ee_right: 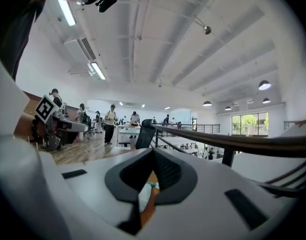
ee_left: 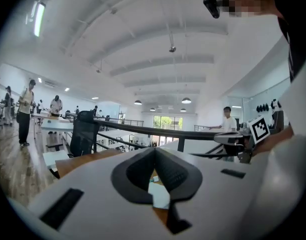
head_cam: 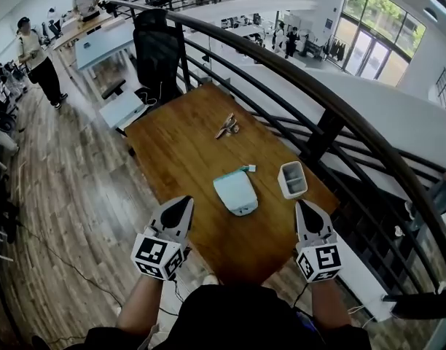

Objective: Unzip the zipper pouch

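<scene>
A light teal zipper pouch [head_cam: 235, 192] lies flat in the middle of the wooden table [head_cam: 186, 152], its pull tab at the far end. My left gripper [head_cam: 182, 208] hovers at the near left of the pouch, shut and empty. On the near right my right gripper [head_cam: 304, 209] is held level with it, also shut with nothing in it. In the left gripper view the pouch [ee_left: 158, 194] shows through the gap under the closed tips [ee_left: 154, 151]. The right gripper view gives only a sliver of the pouch [ee_right: 152, 185] below its closed tips [ee_right: 153, 153].
A small white box [head_cam: 292, 179] stands right of the pouch near the table's right edge. A small brown object [head_cam: 227, 126] lies farther back. A black railing [head_cam: 332, 108] runs along the right, a black chair [head_cam: 158, 49] at the far end. People stand at desks far left.
</scene>
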A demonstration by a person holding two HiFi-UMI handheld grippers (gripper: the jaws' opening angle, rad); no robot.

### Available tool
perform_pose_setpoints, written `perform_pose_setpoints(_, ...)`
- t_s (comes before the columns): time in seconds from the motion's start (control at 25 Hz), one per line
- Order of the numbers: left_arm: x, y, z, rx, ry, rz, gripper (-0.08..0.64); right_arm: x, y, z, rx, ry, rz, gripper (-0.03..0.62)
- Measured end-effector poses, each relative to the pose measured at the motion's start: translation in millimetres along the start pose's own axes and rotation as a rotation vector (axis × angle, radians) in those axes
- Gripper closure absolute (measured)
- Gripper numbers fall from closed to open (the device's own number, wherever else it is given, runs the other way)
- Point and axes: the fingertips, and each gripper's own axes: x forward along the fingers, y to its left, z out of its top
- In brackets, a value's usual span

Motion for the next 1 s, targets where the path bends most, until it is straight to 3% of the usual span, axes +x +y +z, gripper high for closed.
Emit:
perform_pose_setpoints(0.32, -9.5, -0.7, 17.8, -0.009, -0.109, -0.017, 0.547, -13.2, -6.5, 10.9, 0.033, -0.070, -0.039, 0.598)
perform_pose_setpoints(0.72, -10.4, 1.4, 17.6, -0.029, -0.122, -0.019, 0.546, -10.3, -2.9, 11.1, 0.018, -0.075, -0.037, 0.598)
perform_pose_setpoints(1.0, -5.2, -3.1, 12.5, 0.031, -0.093, -0.016, 0.546, -6.2, -2.9, 2.8, -0.018, -0.048, -0.034, 0.600)
